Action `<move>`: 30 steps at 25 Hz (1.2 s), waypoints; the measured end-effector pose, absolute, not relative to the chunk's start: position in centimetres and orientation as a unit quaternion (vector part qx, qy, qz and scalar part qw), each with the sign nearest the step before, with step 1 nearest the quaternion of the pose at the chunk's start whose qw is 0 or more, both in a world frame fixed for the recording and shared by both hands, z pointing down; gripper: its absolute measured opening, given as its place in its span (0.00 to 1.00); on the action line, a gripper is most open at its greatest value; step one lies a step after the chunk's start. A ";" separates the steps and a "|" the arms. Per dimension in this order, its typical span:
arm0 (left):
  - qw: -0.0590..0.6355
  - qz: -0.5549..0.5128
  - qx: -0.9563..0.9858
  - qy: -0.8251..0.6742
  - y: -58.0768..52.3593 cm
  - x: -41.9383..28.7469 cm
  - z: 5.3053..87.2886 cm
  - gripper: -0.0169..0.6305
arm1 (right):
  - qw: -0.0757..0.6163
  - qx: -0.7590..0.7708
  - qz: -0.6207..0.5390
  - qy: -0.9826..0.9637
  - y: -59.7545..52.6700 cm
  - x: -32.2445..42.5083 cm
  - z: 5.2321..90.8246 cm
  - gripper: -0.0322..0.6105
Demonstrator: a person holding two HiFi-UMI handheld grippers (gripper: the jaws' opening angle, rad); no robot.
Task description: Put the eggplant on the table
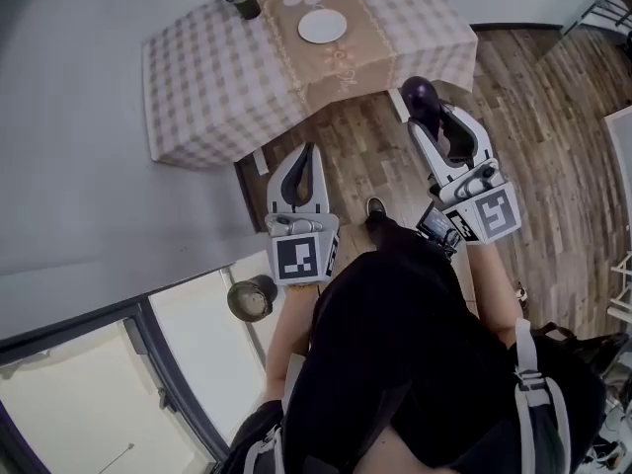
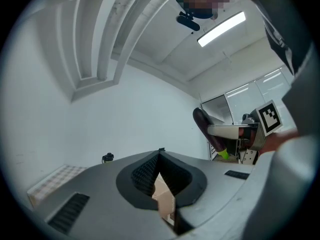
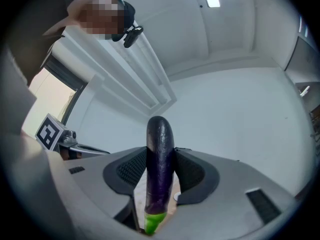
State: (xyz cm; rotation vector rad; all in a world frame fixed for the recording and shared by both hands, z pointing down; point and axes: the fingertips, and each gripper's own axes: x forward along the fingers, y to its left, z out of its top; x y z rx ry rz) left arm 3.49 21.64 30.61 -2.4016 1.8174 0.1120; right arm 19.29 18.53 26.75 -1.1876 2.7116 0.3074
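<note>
- Right claw [image 3: 161, 151] is clamping the eggplant [image 3: 159, 179] lengthwise, short of the surface [image 1: 217, 77].
- Left claw [image 2: 161, 153] is hanging clenched and empty.
- Suggesting: be carrying it over the surface's bare cloth, lowering before releasing.

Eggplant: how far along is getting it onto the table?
Done: the eggplant is clamped in the right gripper. In hand: it hangs over the floor, short of the table. Remaining: reach the table and set it down. The left gripper is shut, empty.
</note>
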 end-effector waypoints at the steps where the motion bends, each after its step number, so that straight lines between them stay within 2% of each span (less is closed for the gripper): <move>1: 0.064 0.037 -0.795 0.603 20.3 3.7 30.4 0.04 | 0.083 -0.397 0.103 0.908 17.2 19.6 26.5 0.33; 15: 0.040 0.034 -0.765 0.641 5.9 4.2 30.7 0.04 | 0.069 -0.371 0.091 0.922 0.0 20.7 25.9 0.33; 30: 0.062 0.080 -0.781 0.617 -5.7 -3.9 28.2 0.04 | 0.061 -0.390 0.097 0.914 -10.9 13.7 24.8 0.33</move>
